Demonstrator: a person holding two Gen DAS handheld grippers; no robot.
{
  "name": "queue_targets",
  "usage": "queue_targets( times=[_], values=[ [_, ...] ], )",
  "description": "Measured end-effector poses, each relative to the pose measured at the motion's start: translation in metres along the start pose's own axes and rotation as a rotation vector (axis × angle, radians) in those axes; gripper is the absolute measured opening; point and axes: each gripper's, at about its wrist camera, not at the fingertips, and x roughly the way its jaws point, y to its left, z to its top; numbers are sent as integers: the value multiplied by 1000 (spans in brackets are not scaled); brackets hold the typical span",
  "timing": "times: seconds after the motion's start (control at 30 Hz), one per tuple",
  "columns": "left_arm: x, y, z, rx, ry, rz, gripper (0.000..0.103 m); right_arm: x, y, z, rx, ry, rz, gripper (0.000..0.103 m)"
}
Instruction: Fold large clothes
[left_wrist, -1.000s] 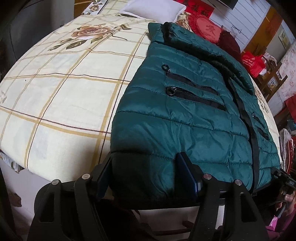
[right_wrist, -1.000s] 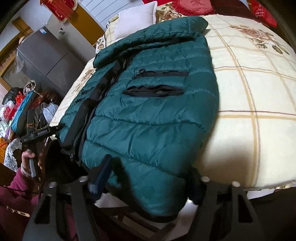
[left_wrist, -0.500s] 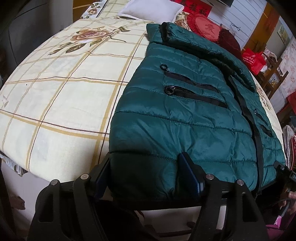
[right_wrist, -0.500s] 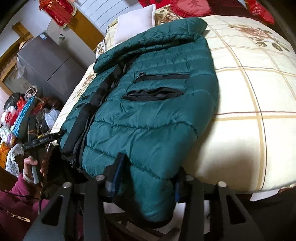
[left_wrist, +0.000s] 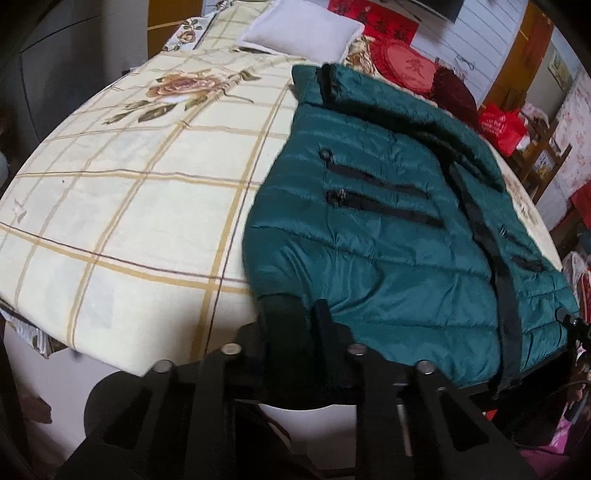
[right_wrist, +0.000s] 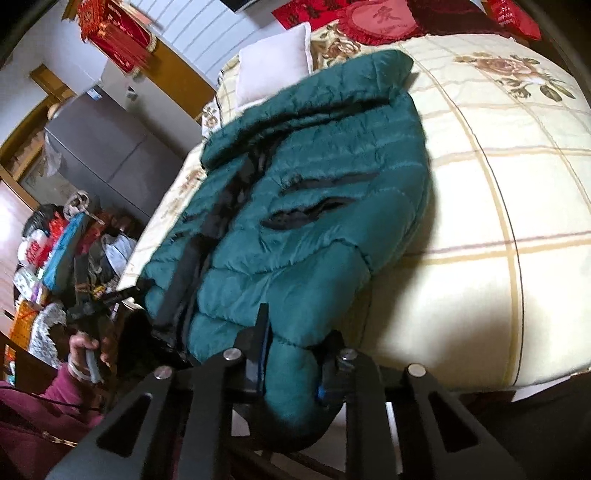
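Jacket (left_wrist: 399, 251) hem hidden behind left tongs (left_wrist: 291, 325), far sleeve blurred, bedside clutter (right_wrist: 55, 251) indistinct

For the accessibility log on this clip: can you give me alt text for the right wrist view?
The right gripper is shut on the bottom hem of a dark green puffer jacket, which lies front up on a bed with a cream checked floral sheet. A white pillow lies at the head of the bed.

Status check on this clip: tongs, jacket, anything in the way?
Left tongs shut on jacket hem corner. Right tongs shut on opposite hem corner. Jacket flat on bed, zipped. Fold path unobstructed; pillow beyond collar.
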Motion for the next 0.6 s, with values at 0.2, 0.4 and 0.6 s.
queue_targets(
  times=[0.2, 0.4, 0.6],
  values=[
    [-28, 4, 24, -48, -82, -82, 27, -15, 10, 24, -10, -69, 55, 18],
    [-54, -10, 67, -35, -209, -113, 27, -29, 17, 66, -20, -186, 89, 18],
    [-55, -25, 134, -51, -298, -121, 27, -31, 14, 122, -16, -289, 73, 17]
  ],
)
